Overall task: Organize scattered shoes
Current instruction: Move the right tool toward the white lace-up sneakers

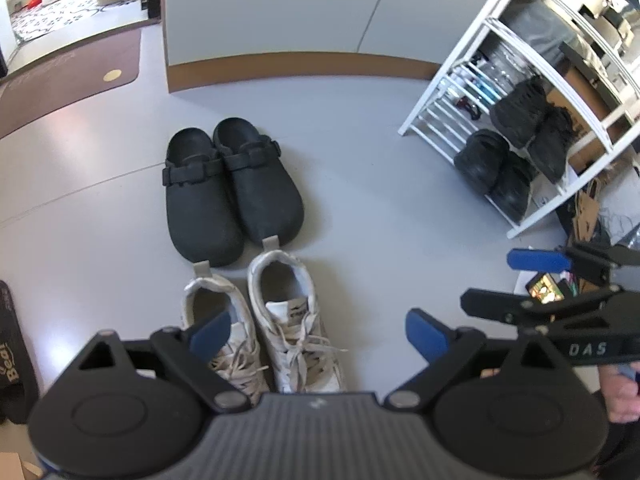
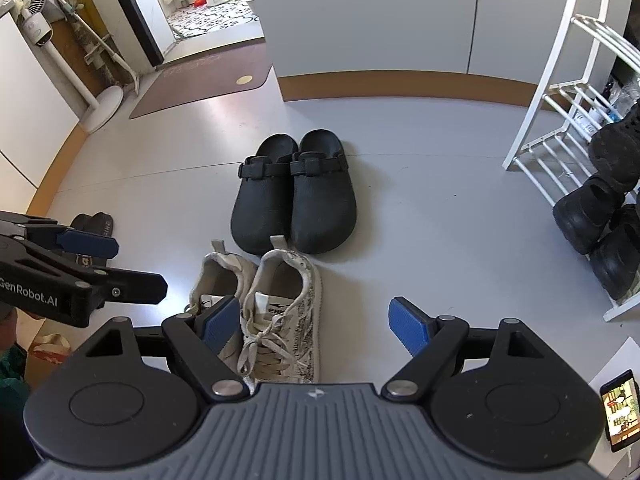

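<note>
Hovering over white sneakers [image 2: 276, 312] behind black clogs [image 2: 296, 196] on the floor [image 2: 420, 240]; your left gripper [image 1: 318, 330] and right gripper [image 2: 310, 322] jaws apart, empty.

Both grippers [image 2: 316, 326] are black with ribbed grey bodies, silver screws, blue pads [image 1: 426, 338]; "GenRobot.AI" marks the left.

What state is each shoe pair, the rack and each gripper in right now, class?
black clogs: paired side by side on the floor
white sneakers: paired, upright, laces tied
white shoe rack: standing, dark shoes on its lower shelves
left gripper: open, empty
right gripper: open, empty
phone: screen lit
</note>
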A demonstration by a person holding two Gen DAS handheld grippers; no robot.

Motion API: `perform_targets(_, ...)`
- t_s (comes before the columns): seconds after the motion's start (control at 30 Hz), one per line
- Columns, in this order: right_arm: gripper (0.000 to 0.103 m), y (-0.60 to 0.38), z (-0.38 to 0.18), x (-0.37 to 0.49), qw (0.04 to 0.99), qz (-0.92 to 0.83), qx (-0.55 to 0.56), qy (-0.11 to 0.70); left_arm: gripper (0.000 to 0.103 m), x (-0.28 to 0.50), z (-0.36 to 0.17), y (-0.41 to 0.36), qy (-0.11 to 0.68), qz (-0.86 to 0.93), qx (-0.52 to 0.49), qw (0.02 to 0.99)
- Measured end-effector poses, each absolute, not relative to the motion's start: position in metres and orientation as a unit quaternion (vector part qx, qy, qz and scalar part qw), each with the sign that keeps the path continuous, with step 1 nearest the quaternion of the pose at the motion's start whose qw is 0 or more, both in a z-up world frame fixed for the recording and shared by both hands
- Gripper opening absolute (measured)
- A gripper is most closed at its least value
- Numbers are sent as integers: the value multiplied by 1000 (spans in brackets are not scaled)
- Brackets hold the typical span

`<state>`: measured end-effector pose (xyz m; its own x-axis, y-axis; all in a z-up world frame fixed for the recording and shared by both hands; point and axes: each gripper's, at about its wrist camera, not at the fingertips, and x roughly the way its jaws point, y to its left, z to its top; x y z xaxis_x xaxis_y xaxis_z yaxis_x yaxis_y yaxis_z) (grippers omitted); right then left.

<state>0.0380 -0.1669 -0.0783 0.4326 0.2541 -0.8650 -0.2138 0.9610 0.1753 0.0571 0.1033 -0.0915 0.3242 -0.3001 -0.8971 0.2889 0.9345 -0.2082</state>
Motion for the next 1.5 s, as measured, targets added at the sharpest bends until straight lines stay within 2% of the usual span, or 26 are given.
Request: perform_targets(1.5, 85, -158, -89, 46, 839, 169, 19, 517, 95, 56, -99, 100, 554, -173, 26, 814)
